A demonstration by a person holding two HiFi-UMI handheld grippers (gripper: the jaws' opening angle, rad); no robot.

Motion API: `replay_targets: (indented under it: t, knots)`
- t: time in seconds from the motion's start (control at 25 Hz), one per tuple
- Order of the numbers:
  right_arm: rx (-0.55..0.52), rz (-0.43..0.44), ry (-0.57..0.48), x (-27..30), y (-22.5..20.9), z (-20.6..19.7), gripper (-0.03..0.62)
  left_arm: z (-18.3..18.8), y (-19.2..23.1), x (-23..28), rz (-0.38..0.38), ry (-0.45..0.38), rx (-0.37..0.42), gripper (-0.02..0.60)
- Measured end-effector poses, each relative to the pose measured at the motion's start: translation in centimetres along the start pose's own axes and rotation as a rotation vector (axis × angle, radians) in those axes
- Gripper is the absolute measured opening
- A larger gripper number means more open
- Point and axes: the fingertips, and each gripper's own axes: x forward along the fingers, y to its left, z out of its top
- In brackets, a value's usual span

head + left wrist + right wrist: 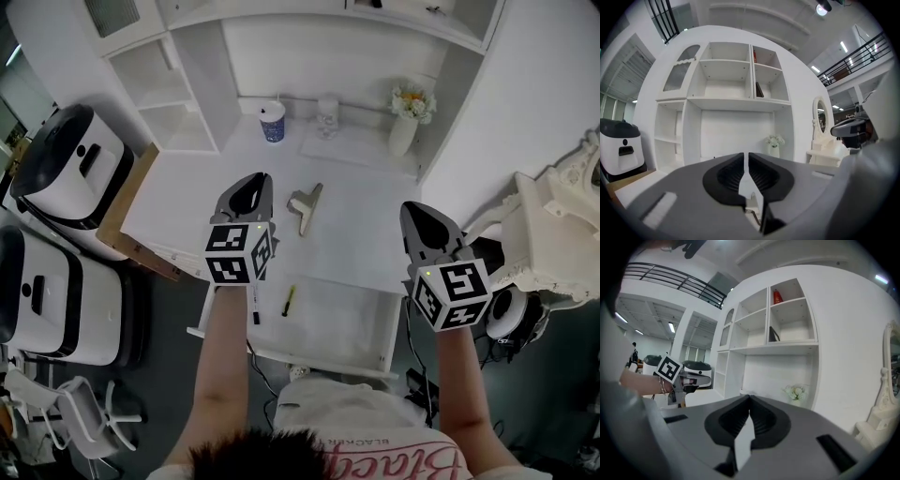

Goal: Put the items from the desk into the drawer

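Clenched and empty, left gripper (265, 181) and right gripper (406, 207) are hovering; only head view is showing pens (290, 300) inside drawer (361, 323).

- A blue paper cup with a white lid (273, 122) stands upright at the back, with a small white jar (327, 117) near it on the right.
- A white vase of pale flowers (404, 131) sits upright in the far right corner.
- There's a tall white open-shelf unit (187, 103) behind, with a red bottle (777, 297) on the top right shelf.
- Two white-and-black rounded machines (66, 164) are on the left, just beside a brown wooden panel (127, 202).
- An ornate white dressing table (553, 234) is over on the right.
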Motion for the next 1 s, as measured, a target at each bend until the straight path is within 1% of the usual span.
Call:
replay_targets:
  t: [0.08,0.16,0.24,0.36,0.44,0.48,0.64,0.76,0.88,1.0]
  knots:
    - [0.021,-0.004,0.013,0.3,-0.4,-0.7,0.008,-1.2,-0.2,1.5,-0.025,0.04,-0.012,0.027]
    - [0.044,-0.004,0.028,0.6,-0.8,-1.4,0.008,-2.6,-0.4,2.9,-0.05,0.086,-0.024,0.083]
    - [0.054,-0.007,0.046,0.9,-1.1,-2.3,0.009,-4.1,-0.8,4.3,-0.081,0.131,-0.042,0.161]
    - [0.064,-0.014,0.076,1.5,-1.6,-3.6,0.008,-6.3,-1.3,6.4,-0.124,0.189,-0.064,0.235]
    - [0.07,-0.018,0.095,1.8,-2.0,-4.5,0.008,-8.0,-1.5,7.7,-0.145,0.231,-0.09,0.311]
    - [0.073,-0.021,0.104,2.0,-2.2,-4.9,0.008,-8.9,-1.5,8.3,-0.149,0.255,-0.1,0.325]
    - [0.092,-0.031,0.145,2.3,-2.6,-6.8,0.008,-12.8,-0.6,10.0,-0.131,0.348,-0.116,0.327]
    - [0.11,-0.046,0.175,2.5,-3.0,-8.2,0.009,-15.7,-0.1,11.0,-0.125,0.41,-0.154,0.325]
    - [0.122,-0.06,0.193,2.8,-3.1,-9.3,0.008,-18.6,0.1,11.9,-0.123,0.479,-0.17,0.324]
    - [0.126,-0.061,0.209,2.8,-2.7,-10.0,0.009,-20.7,0.1,12.5,-0.124,0.532,-0.204,0.321]
